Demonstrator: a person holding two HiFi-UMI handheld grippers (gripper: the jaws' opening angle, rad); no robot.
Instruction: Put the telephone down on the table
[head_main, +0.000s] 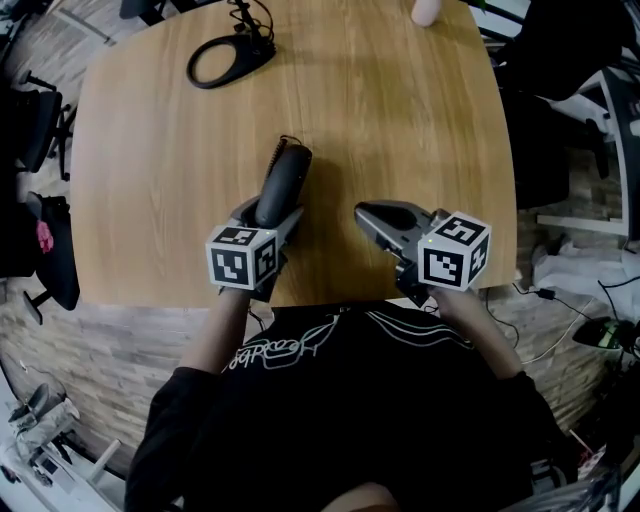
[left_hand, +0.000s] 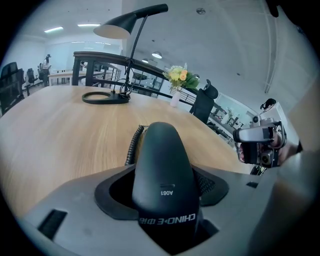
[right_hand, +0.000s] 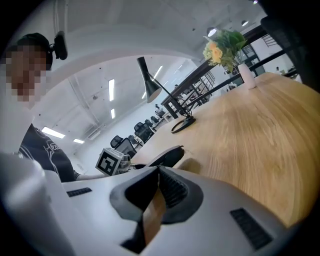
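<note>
In the head view, the left gripper (head_main: 266, 216) is clamped around a long black plastic telephone handset (head_main: 283, 178). The handset lies lengthwise over the pale wooden tabletop (head_main: 400, 110), close to its near edge and pointing away from the person. The right gripper (head_main: 372, 217) sits near it, also by the near edge. A black ring-shaped lamp base (head_main: 222, 60) rests near the far left corner.

In the left gripper view, the handset (left_hand: 161, 150) fills the gap between the jaws and is gripped on both sides. Its coiled black cord (left_hand: 132, 145) trails along the wood. Beyond it stand a black desk lamp (left_hand: 131, 22) and a white vase of yellow flowers (left_hand: 177, 80).

In the right gripper view, the right gripper (right_hand: 159, 172) has its jaws pressed together with nothing between them. The handset (right_hand: 169, 156) sits low over the wood to the left, and I cannot tell whether it touches.
</note>
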